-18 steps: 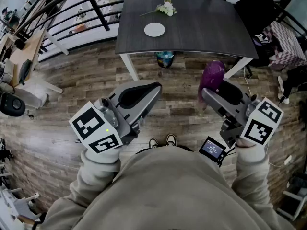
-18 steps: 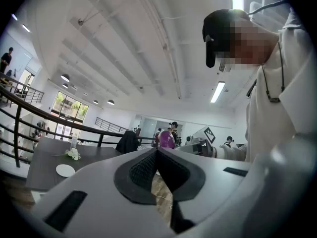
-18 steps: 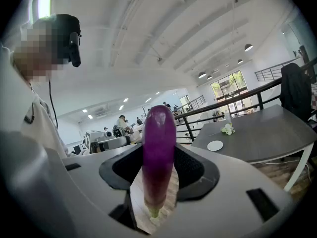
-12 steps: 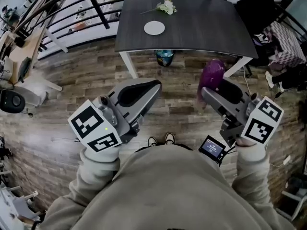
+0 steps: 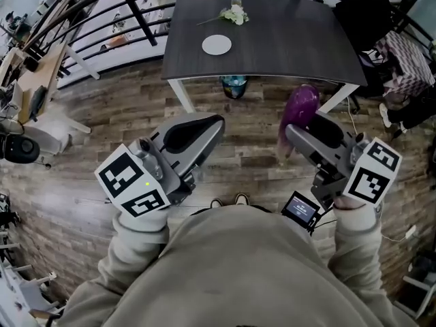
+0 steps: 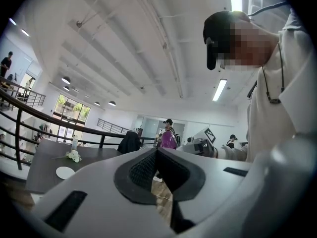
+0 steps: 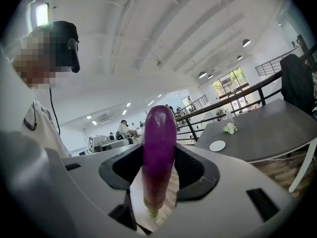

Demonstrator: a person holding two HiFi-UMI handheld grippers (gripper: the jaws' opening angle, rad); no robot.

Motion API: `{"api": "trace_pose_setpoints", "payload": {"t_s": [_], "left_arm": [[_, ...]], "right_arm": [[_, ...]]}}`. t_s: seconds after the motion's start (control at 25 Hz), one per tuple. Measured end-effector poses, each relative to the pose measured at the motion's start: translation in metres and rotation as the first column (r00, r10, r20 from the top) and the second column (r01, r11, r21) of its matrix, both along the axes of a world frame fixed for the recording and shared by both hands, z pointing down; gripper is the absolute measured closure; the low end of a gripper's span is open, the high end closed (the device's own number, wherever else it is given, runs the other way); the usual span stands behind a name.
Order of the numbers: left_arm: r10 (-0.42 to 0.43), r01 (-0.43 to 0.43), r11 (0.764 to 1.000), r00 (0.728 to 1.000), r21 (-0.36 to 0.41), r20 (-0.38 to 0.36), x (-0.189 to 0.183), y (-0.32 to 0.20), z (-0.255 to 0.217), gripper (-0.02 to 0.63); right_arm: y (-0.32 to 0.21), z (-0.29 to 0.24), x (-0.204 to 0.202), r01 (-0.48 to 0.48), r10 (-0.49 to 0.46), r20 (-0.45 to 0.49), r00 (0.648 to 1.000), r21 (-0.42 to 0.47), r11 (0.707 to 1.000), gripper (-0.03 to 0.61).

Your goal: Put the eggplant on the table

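The wooden floor (image 5: 102, 128) takes most of the head view, and a bare strip of it lies between the person and the near edge of the dark table (image 5: 272, 39). The table top is mostly bare, above all its near half and its right side. A black railing (image 5: 136, 9) runs along the far side and the left of the table. At the table's right corner stands a chair with a dark jacket (image 5: 364, 9), so that side is crowded.

Both grippers are held low over the floor and point towards the table, well apart from each other and short of its edge. The left gripper (image 5: 216, 125) has its jaws together at the tips, with nothing between them. The right gripper (image 5: 291, 133) is clamped on the eggplant (image 5: 300, 111), which stands upright between the pads with its rounded purple end up and its stem end down, above the floor and not over the table.

Under the near edge stands a blue bin (image 5: 234, 85). A white plate (image 5: 216, 45) lies on the left part of the top, with white flowers (image 5: 234, 15) near the far edge behind it.
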State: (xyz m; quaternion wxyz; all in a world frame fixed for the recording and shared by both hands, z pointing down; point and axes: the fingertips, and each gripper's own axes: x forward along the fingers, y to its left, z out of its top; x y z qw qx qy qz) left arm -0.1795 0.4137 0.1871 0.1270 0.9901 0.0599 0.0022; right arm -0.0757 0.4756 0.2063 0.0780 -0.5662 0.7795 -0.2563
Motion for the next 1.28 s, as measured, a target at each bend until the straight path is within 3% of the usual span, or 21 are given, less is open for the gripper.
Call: {"api": "trace_pose_setpoints", "payload": {"t_s": [0.36, 0.68, 0.92, 1.28], "left_arm": [[-0.037, 0.037, 0.999, 0.999, 0.006, 0.028, 0.049, -0.011, -0.007, 0.607], [-0.031, 0.032, 0.999, 0.999, -0.020, 0.041, 0.055, -0.028, 0.024, 0.608], [-0.040, 0.041, 0.999, 0.999, -0.034, 0.028, 0.061, -0.085, 0.024, 0.607], [-0.017, 0.018, 0.999, 1.000, 0.028, -0.017, 0.072, -0.172, 0.020, 0.607]], "right_arm": [[-0.012, -0.009, 0.057, 0.013, -0.014, 0.041, 0.999, 0.022, 1.000, 0.365], [-0.041, 0.017, 0.062, 0.037, -0.037, 0.064, 0.997, 0.006, 0.999, 0.365], [-0.090, 0.019, 0.073, 0.019, -0.018, 0.096, 0.995, -0.009, 1.000, 0.365], [-0.189, 0.022, 0.077, 0.001, 0.002, 0.091, 0.996, -0.033, 0.999, 0.365]]}}
